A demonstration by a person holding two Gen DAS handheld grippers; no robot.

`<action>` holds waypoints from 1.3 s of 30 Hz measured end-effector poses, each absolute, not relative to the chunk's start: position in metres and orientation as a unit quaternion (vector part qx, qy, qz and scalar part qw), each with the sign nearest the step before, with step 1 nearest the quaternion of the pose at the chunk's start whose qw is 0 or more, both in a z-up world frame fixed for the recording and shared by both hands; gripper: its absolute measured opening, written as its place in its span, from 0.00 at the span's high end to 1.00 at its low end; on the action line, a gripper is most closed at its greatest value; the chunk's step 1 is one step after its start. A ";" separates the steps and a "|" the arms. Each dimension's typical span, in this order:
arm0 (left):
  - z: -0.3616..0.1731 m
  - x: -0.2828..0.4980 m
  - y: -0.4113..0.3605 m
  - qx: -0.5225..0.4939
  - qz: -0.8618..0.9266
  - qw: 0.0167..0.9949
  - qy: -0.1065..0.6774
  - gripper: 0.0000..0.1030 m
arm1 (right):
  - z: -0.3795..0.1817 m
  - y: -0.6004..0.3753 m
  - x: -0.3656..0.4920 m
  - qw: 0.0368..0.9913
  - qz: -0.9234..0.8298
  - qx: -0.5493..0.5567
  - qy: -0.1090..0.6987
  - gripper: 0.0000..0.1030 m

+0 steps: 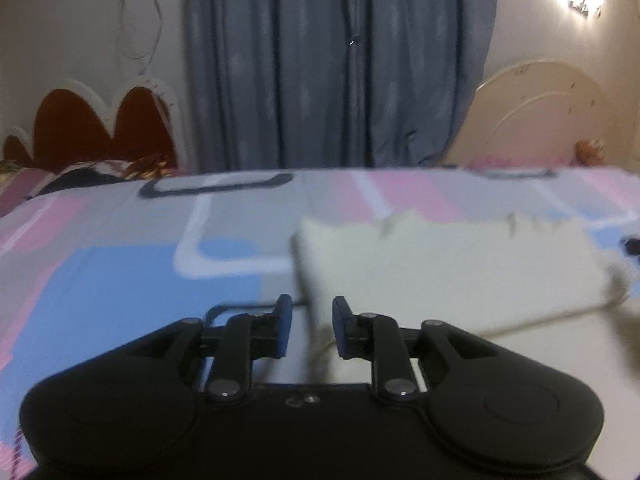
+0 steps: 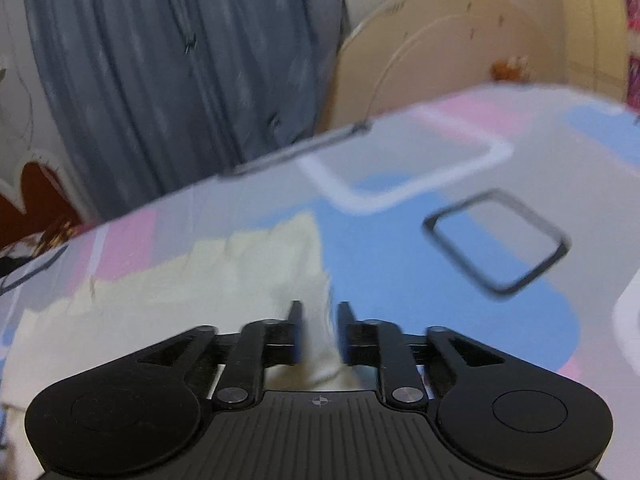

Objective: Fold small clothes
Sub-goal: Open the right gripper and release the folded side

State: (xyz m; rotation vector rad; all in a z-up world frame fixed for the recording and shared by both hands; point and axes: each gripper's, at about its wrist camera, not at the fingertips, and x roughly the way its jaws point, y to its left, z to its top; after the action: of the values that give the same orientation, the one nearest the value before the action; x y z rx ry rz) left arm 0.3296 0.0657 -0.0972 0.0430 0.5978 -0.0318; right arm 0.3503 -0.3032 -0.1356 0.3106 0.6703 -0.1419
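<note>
**A:** so the cream garment [image 1: 452, 264] is lying on the patterned bedsheet [image 1: 120, 264], pale off-white, looks soft and kinda fuzzy. It's doubled over, with a ragged, jagged top edge. From the left wrist cam it spreads from centre out to 3 o'clock; from the right wrist cam [image 2: 208, 280] it runs out to 9 o'clock.

**B:** and the claws?

**A:** left gripper [image 1: 311, 322] has its jaws partly apart, with the cloth's near corner sitting in the gap. Can't tell if the pads actually touch it. Right gripper [image 2: 319, 330] is also partly apart, with a bunched bit of cloth between the jaws, but it's too blurry to say if it's pinched.

**B:** background?

**A:** sheet is pink, blue and grey blocks. Blue-grey curtain [image 1: 336, 64] at 12, cream headboard [image 1: 540, 120] at 2, red scalloped headboard [image 1: 96, 128] at 10.
</note>
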 end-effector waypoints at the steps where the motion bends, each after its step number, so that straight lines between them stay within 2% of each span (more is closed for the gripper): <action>1: -0.097 0.336 0.062 0.013 -0.023 0.954 0.298 0.79 | -0.133 -0.301 0.352 0.931 -0.061 0.155 0.324 0.68; 8: -0.132 0.380 0.047 -0.034 -0.045 0.934 0.352 0.76 | -0.146 -0.267 0.378 0.918 0.014 0.135 0.373 0.68; 11: -0.147 0.375 0.057 -0.024 -0.037 0.937 0.346 0.81 | -0.158 -0.263 0.384 0.915 0.019 0.123 0.385 0.68; 17: -0.137 0.371 0.068 -0.048 -0.025 0.935 0.351 0.86 | -0.167 -0.273 0.387 0.913 0.022 0.113 0.392 0.68; 21: -0.119 0.382 0.047 -0.034 -0.035 0.947 0.318 0.77 | -0.156 -0.263 0.393 0.923 0.036 0.099 0.369 0.68; 27: -0.145 0.417 0.052 -0.051 0.004 0.934 0.354 0.78 | -0.171 -0.259 0.408 0.917 0.027 0.085 0.389 0.68; 31: -0.141 0.412 0.057 -0.045 0.006 0.934 0.355 0.79 | -0.171 -0.267 0.408 0.920 0.020 0.069 0.384 0.68; 39: -0.135 0.384 0.038 -0.020 -0.013 0.935 0.354 0.71 | -0.164 -0.255 0.386 0.921 0.048 0.056 0.382 0.68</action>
State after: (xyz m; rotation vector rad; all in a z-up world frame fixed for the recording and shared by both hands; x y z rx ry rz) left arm 0.3840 0.0383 -0.1351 -0.0402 0.7233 -0.0274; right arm 0.3860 -0.2547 -0.1636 0.1142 0.7845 0.0987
